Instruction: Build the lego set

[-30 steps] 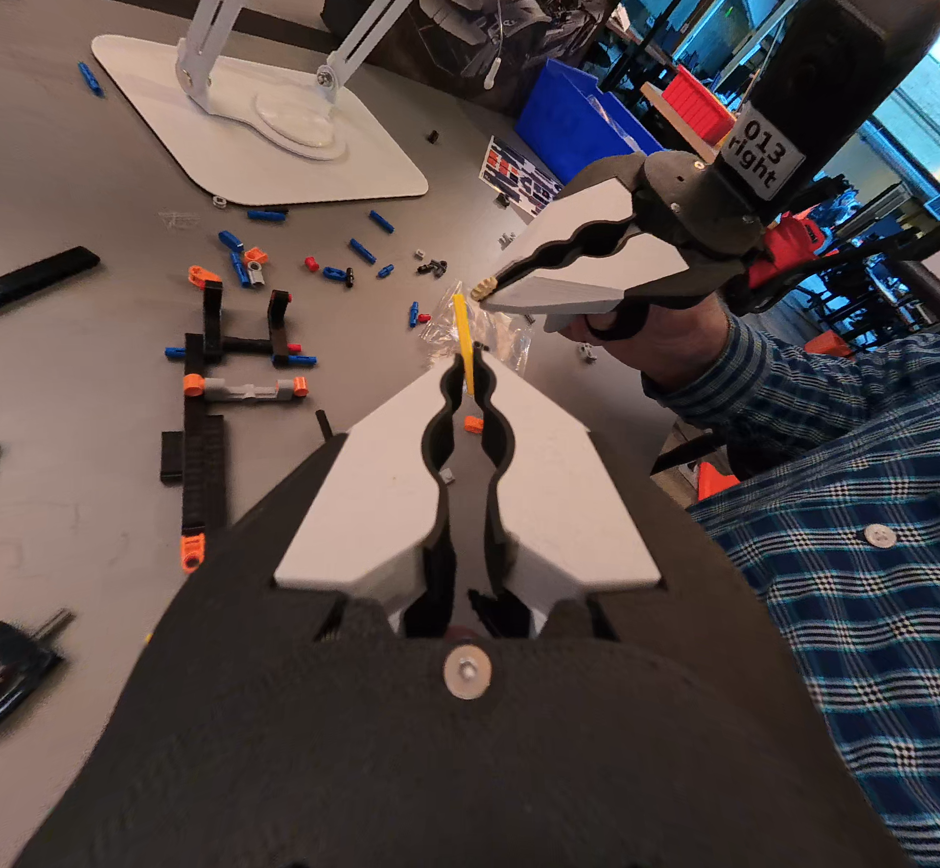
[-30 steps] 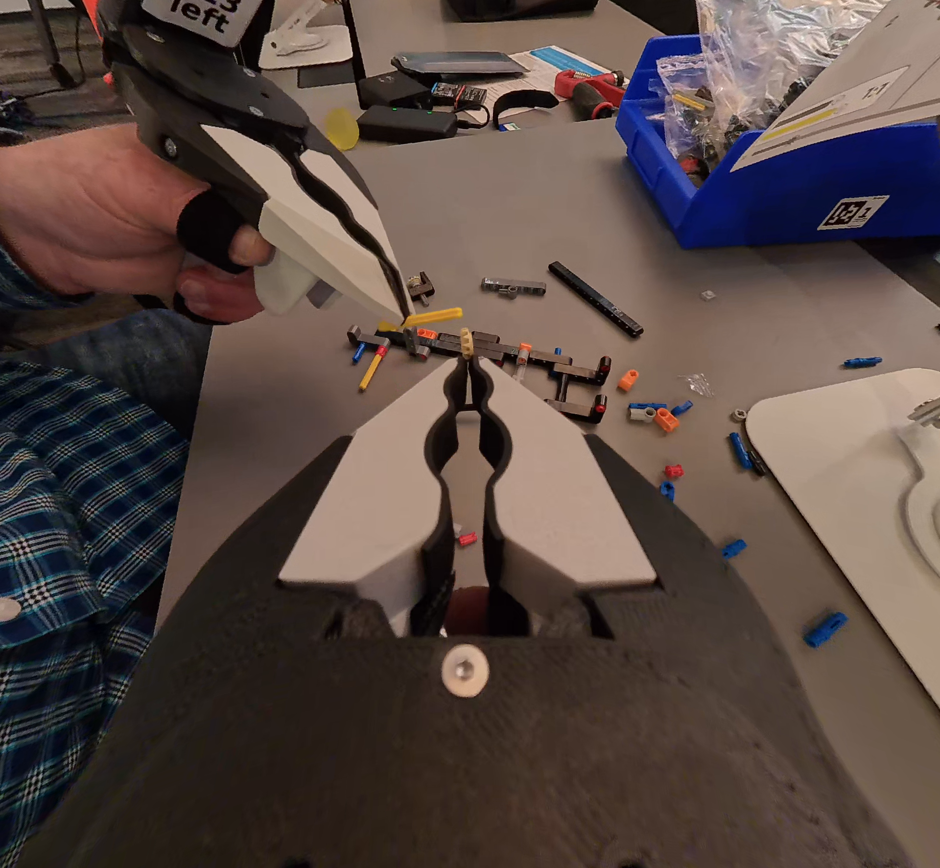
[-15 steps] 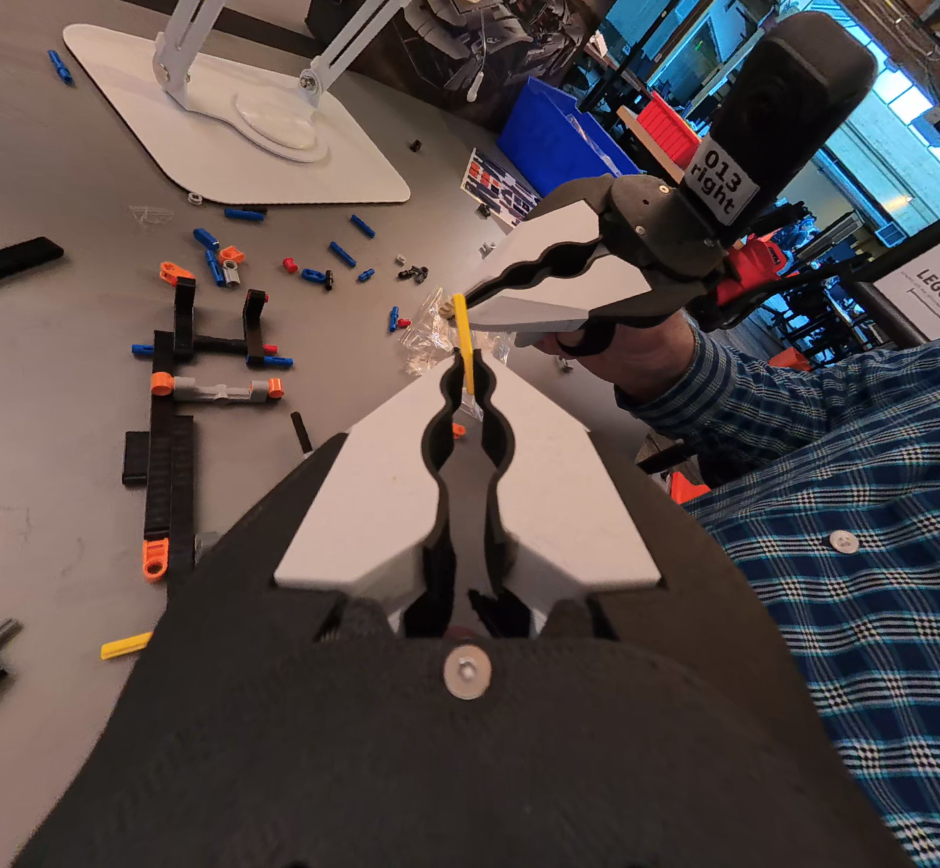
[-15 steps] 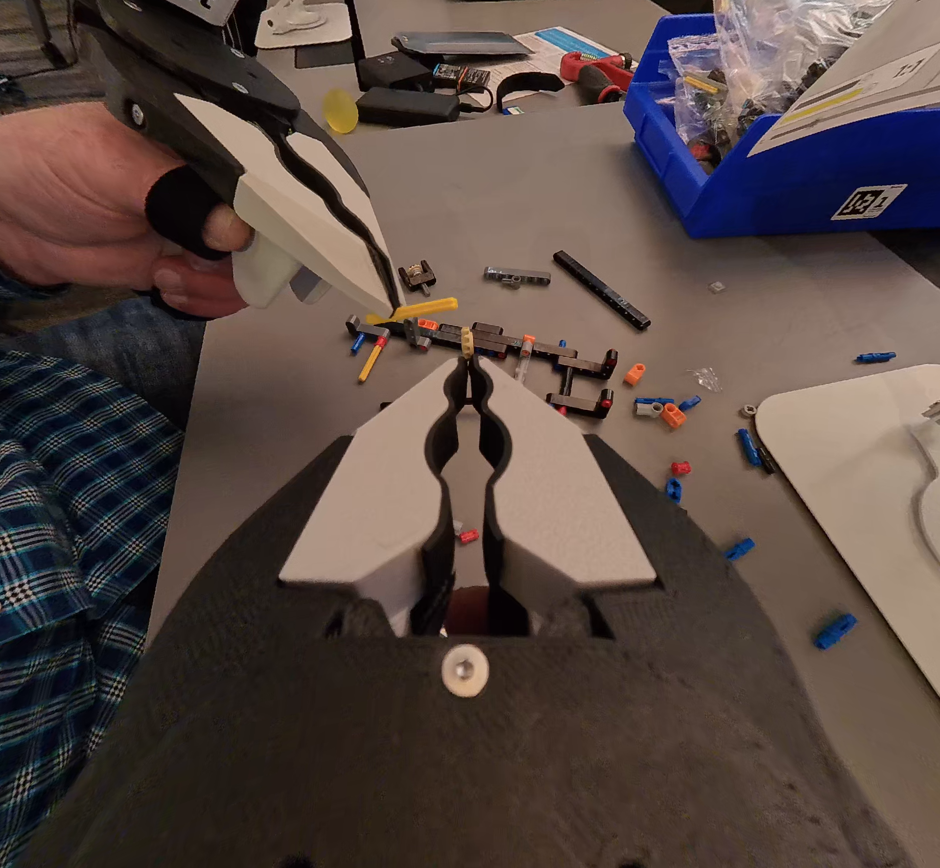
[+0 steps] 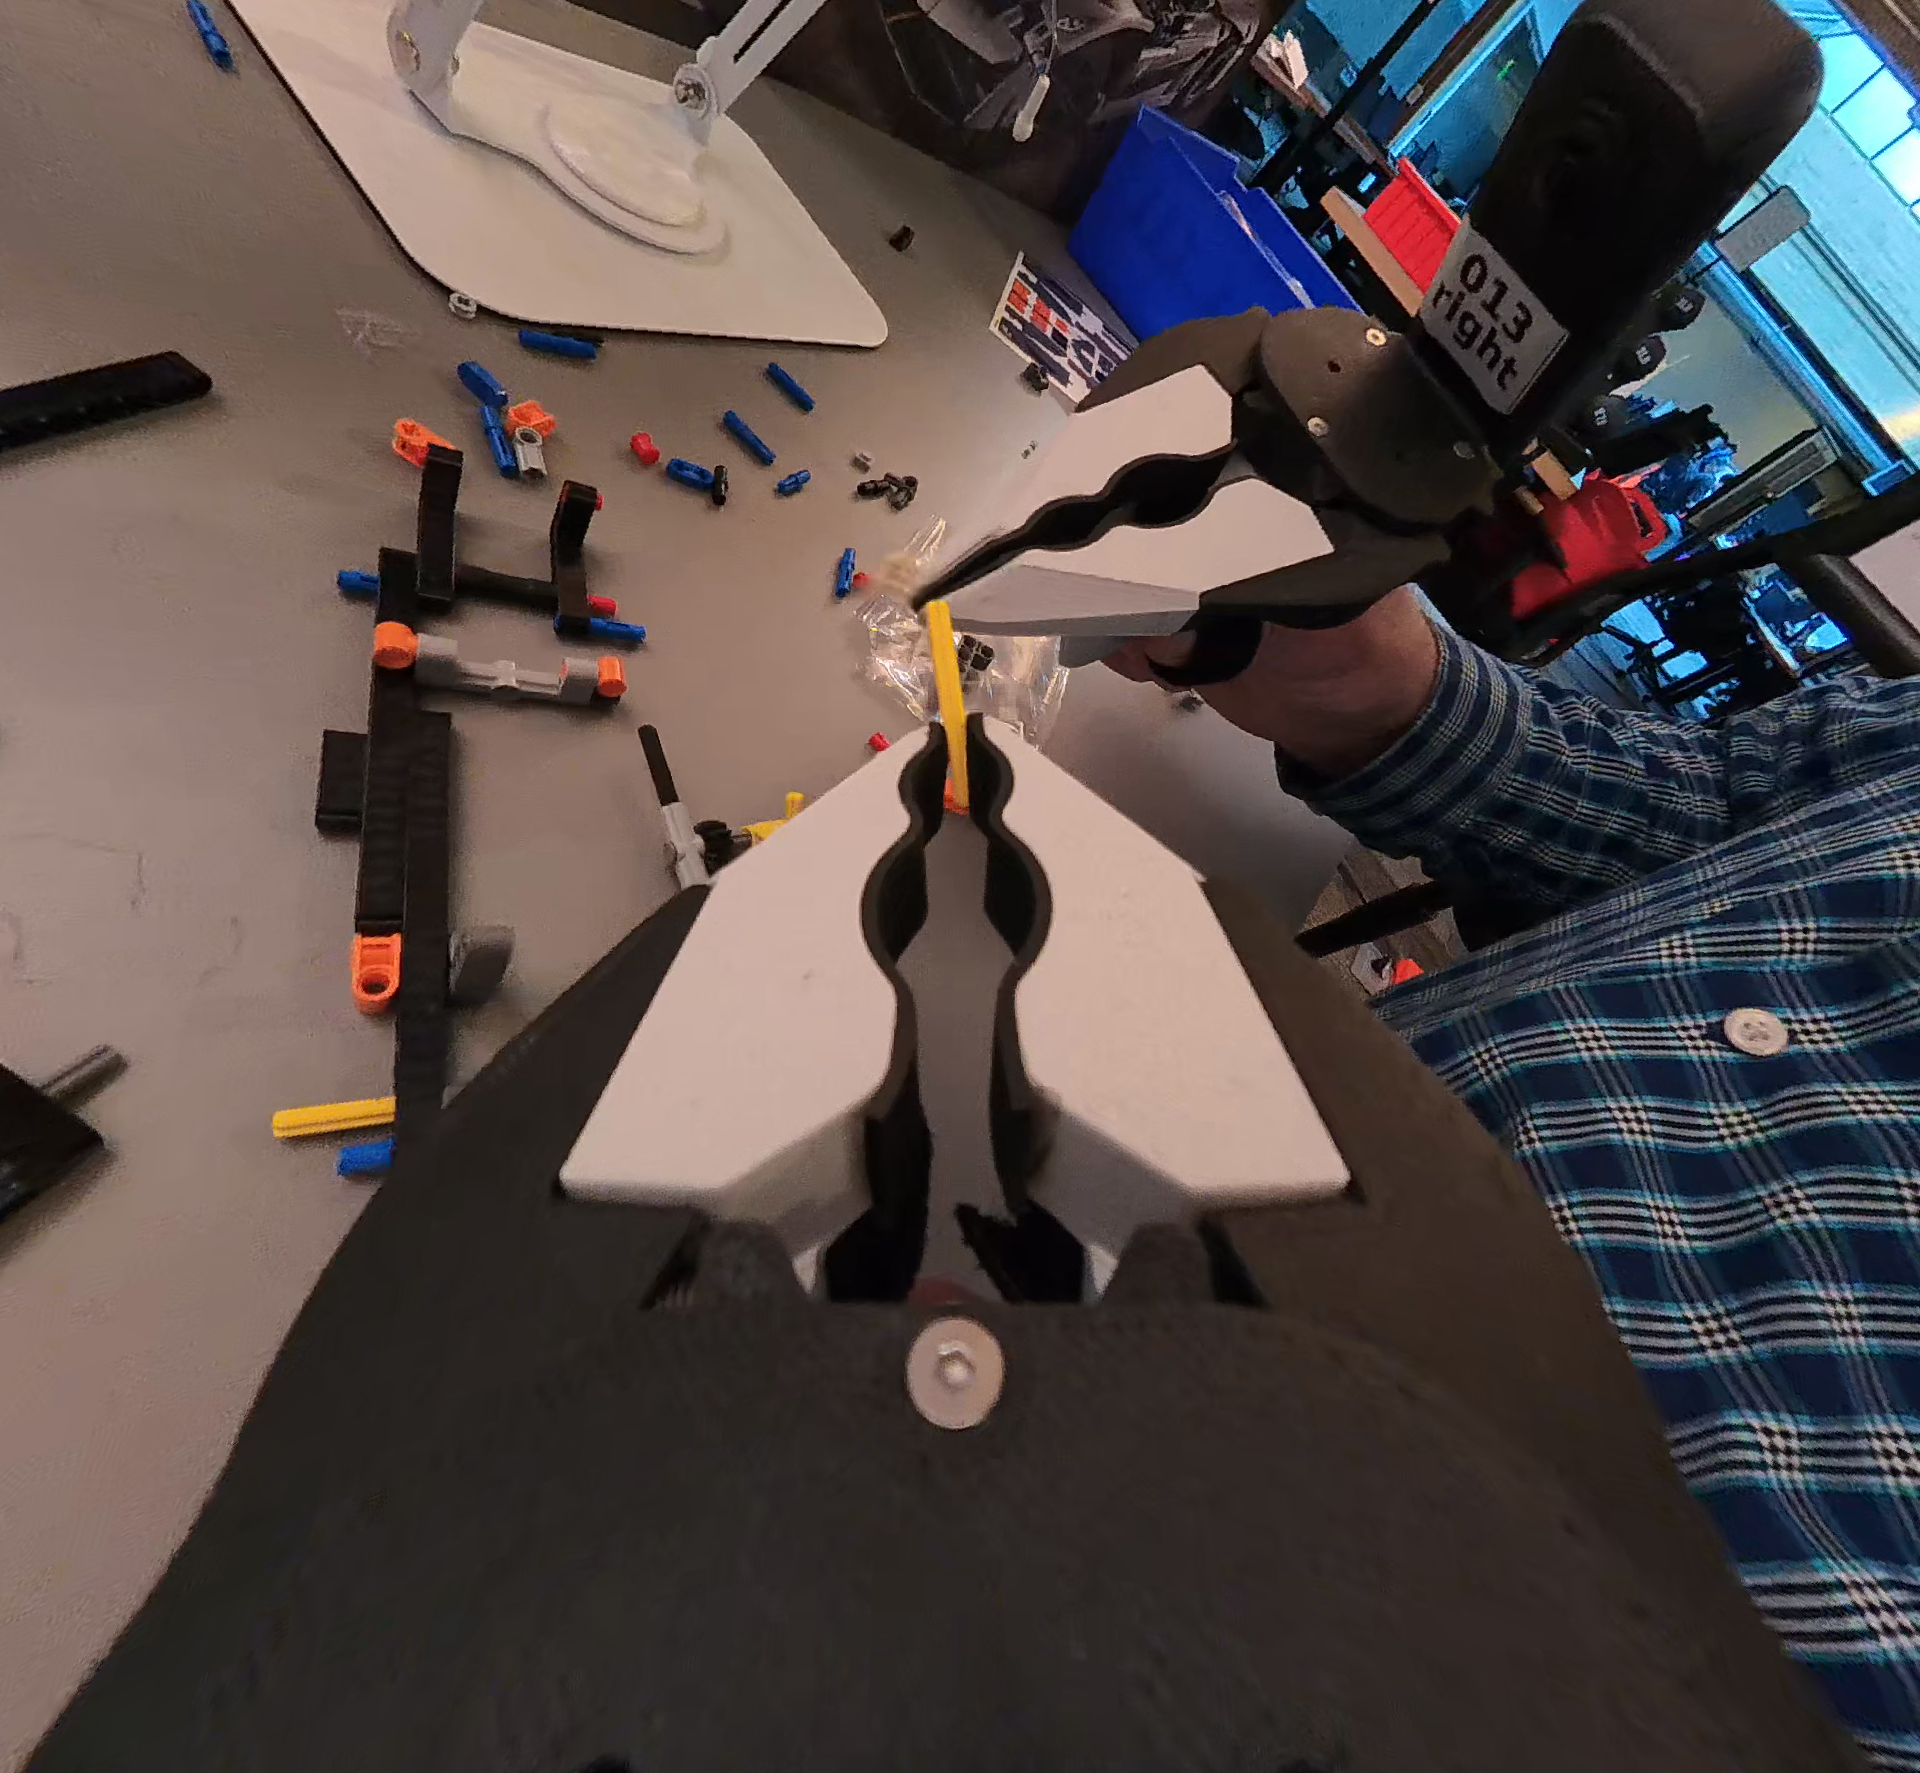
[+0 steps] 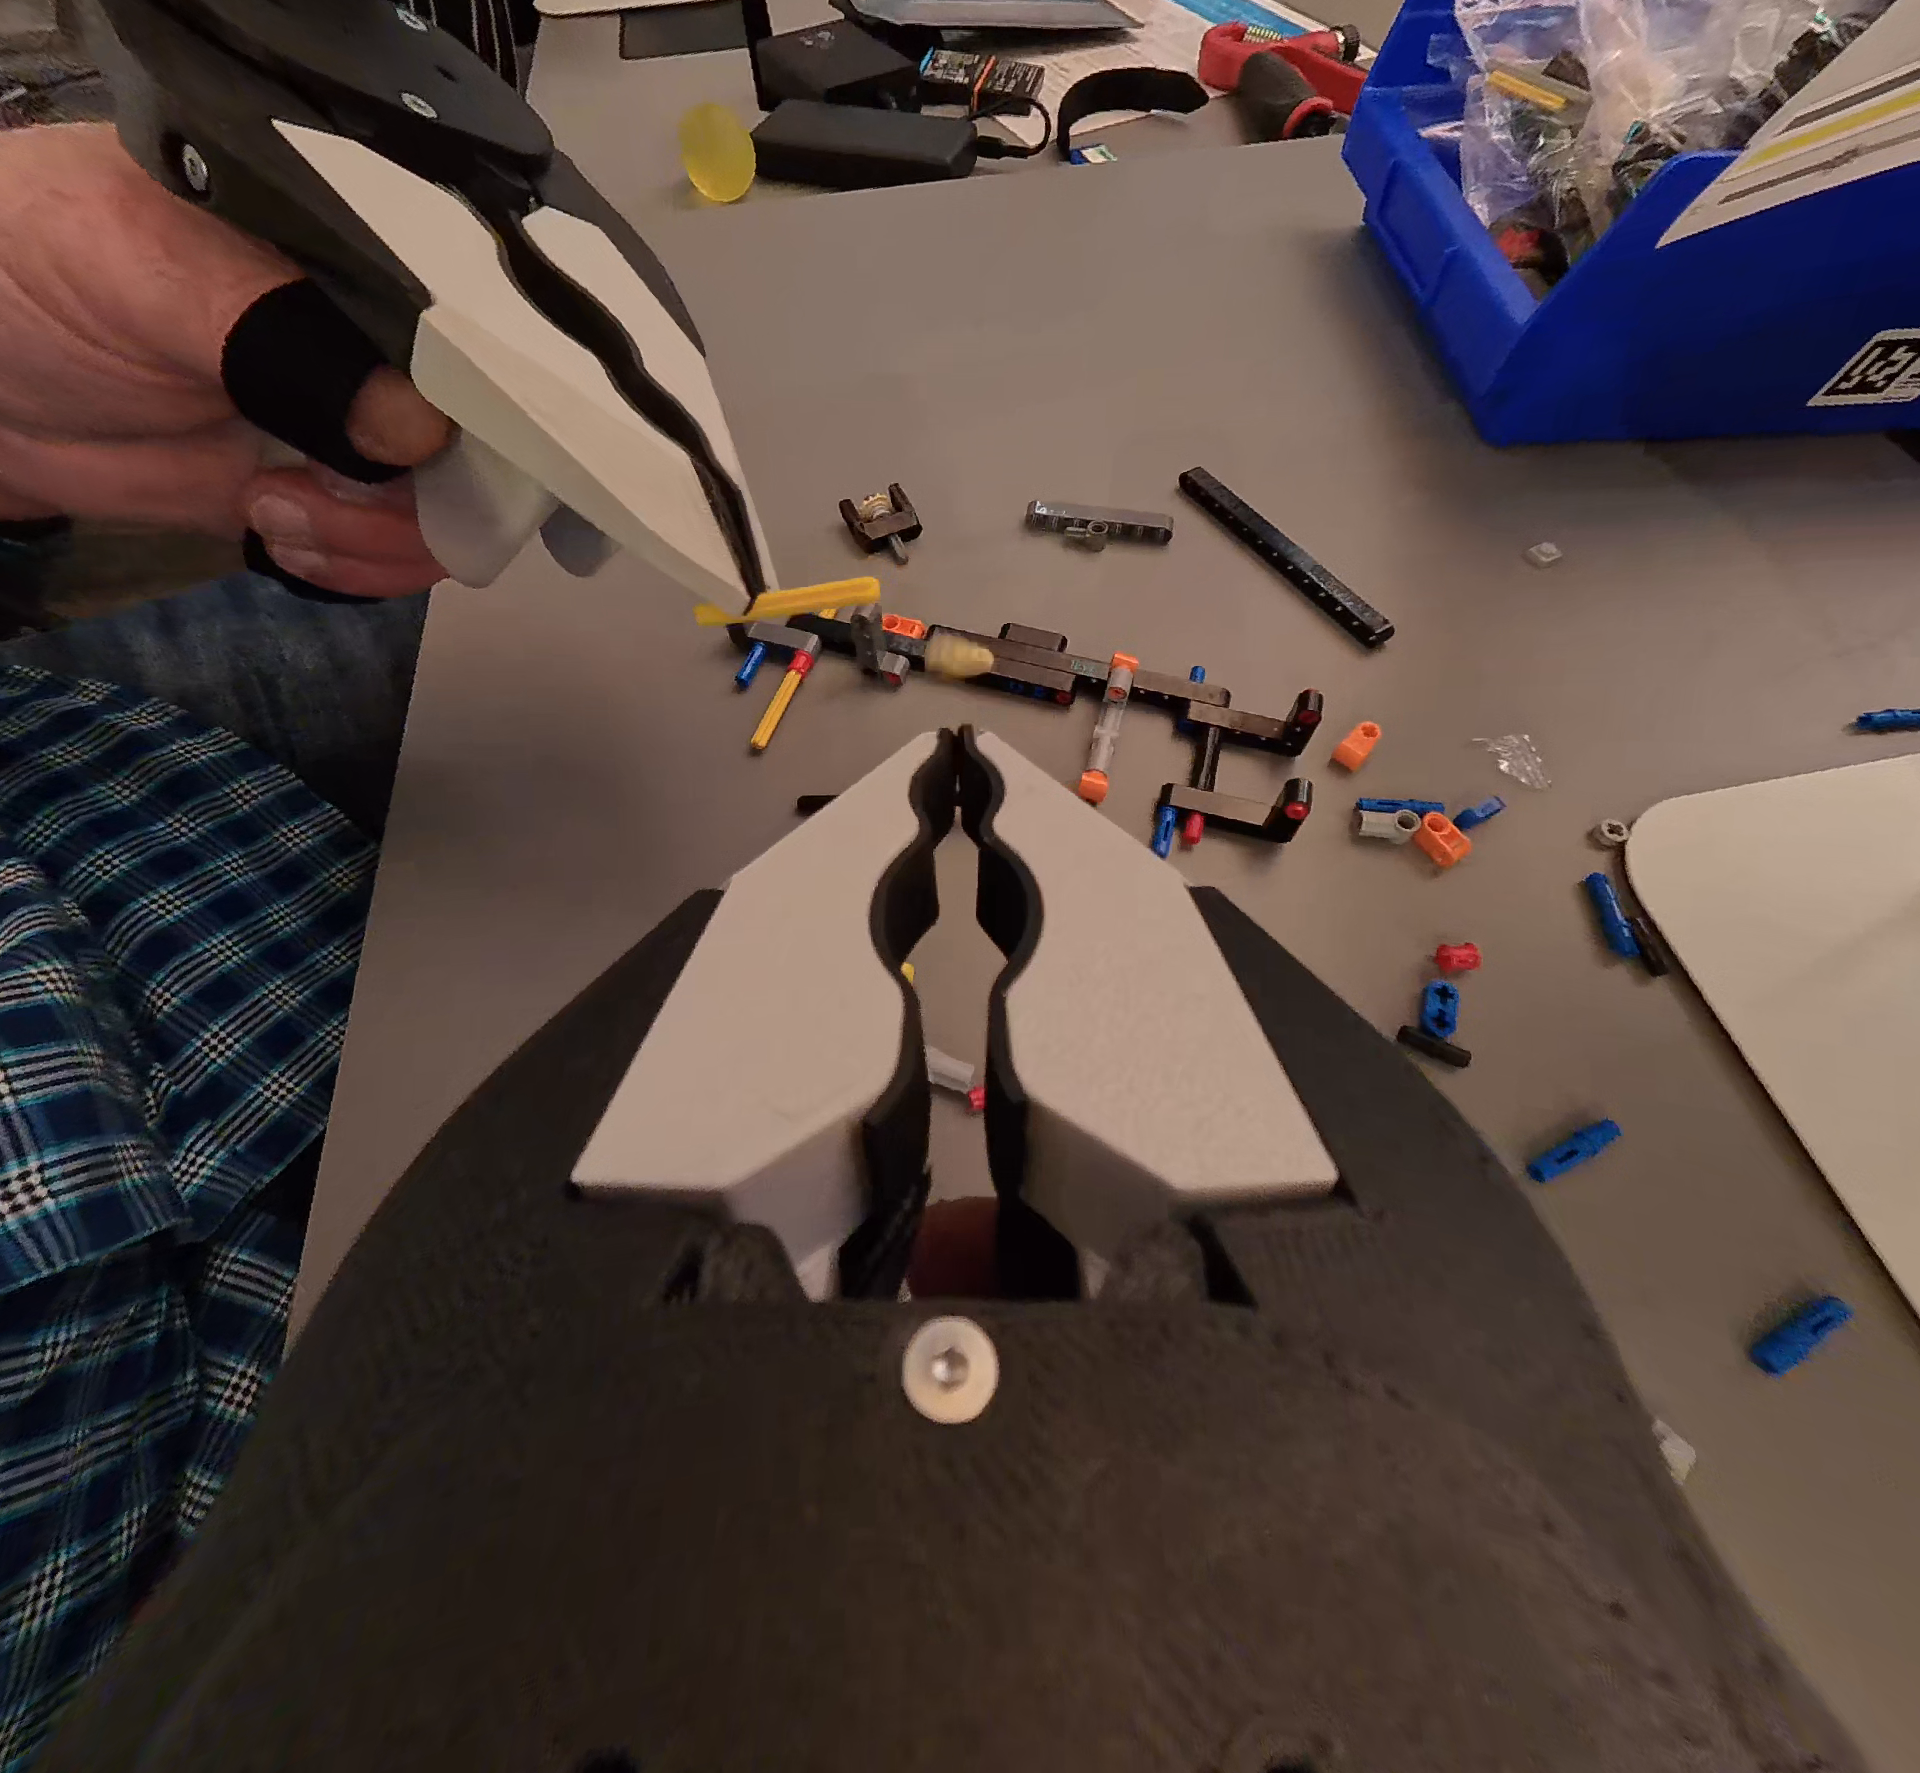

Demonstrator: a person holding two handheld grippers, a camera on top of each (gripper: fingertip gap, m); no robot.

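My left gripper (image 5: 954, 736) is shut on a thin yellow axle (image 5: 943, 674) that sticks out past its tips; the axle also shows in the right wrist view (image 6: 800, 599). My right gripper (image 6: 958, 736) is shut with nothing between its tips. A small tan piece (image 6: 956, 655) is blurred just beyond them, apart from the tips, over the black beam assembly (image 6: 1039, 669). In the left wrist view the right gripper (image 5: 920, 596) sits at the axle's far end, with the tan piece (image 5: 896, 570) beside it. The assembly (image 5: 400, 788) lies flat on the grey table.
Loose blue pins (image 6: 1574, 1150), orange connectors (image 6: 1356, 747) and a long black beam (image 6: 1283, 554) are scattered about. A white stand base (image 5: 582, 196) sits at the back. A blue bin (image 6: 1662, 300) holds bags of parts. A clear bag (image 5: 997, 674) lies near the table's edge. The grippers' ends are close to 5 centimetres from one another.
The tan piece was pinched in my right gripper's tips; now it is out of them and blurred just ahead. Both grippers have moved closer together, with the axle's end at the right tips.
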